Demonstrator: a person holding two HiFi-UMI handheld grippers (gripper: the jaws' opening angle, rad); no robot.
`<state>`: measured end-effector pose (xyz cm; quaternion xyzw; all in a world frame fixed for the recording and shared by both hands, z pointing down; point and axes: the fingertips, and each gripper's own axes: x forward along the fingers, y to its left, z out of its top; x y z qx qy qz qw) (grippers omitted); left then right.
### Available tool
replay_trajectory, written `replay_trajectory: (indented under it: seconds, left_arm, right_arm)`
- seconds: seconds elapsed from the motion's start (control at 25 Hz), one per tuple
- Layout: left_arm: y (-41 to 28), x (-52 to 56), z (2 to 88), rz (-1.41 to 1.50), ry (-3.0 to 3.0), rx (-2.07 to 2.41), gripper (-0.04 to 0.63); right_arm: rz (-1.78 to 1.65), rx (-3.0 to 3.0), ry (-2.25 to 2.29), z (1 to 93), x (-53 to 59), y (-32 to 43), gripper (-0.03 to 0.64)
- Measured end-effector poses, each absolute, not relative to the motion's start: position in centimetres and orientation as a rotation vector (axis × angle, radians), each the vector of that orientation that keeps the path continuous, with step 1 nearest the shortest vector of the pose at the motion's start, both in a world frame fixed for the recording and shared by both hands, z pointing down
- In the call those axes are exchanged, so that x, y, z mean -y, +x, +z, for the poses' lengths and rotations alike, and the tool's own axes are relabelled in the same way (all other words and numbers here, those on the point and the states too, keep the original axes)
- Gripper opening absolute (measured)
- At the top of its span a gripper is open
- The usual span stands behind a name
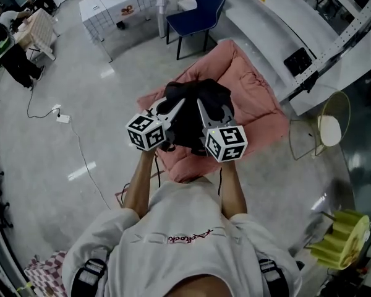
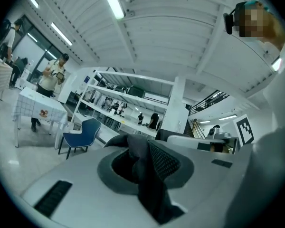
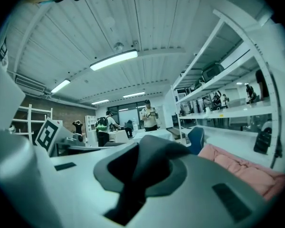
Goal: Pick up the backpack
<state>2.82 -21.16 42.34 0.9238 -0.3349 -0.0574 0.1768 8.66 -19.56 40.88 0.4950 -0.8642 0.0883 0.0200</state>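
The black backpack (image 1: 196,111) hangs above a pink cushion (image 1: 253,98) on the floor, held from both sides. My left gripper (image 1: 175,108) is shut on a fold of the backpack's black fabric (image 2: 152,172), which bunches up between its jaws in the left gripper view. My right gripper (image 1: 202,109) is shut on another dark fold of the backpack (image 3: 141,167). Both marker cubes sit close together in front of the person's chest, and the jaws point away toward the bag. The bag's lower part is hidden behind the grippers.
A blue chair (image 1: 199,10) and a white table (image 1: 120,5) stand beyond the cushion. A long white counter with shelving (image 1: 297,42) runs along the right. A wire-frame stand (image 1: 324,129) and a yellow object (image 1: 346,237) are at right. A cable with a power strip (image 1: 63,118) lies left.
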Motion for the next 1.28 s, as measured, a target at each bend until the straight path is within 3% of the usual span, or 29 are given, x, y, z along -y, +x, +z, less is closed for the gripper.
replay_trajectory:
  seconds: [0.76,1.28]
  left_arm:
    - [0.9,5.4,46.1,-0.104,2.578,0.895,0.07]
    - [2.3,1.3,45.1,-0.088,2.611,0.883,0.069]
  right_arm:
    - [0.361,2.623,1.594,44.9,4.1,7.1,0.061]
    - [0.355,2.635,1.643,44.5,0.2,8.8,0.061]
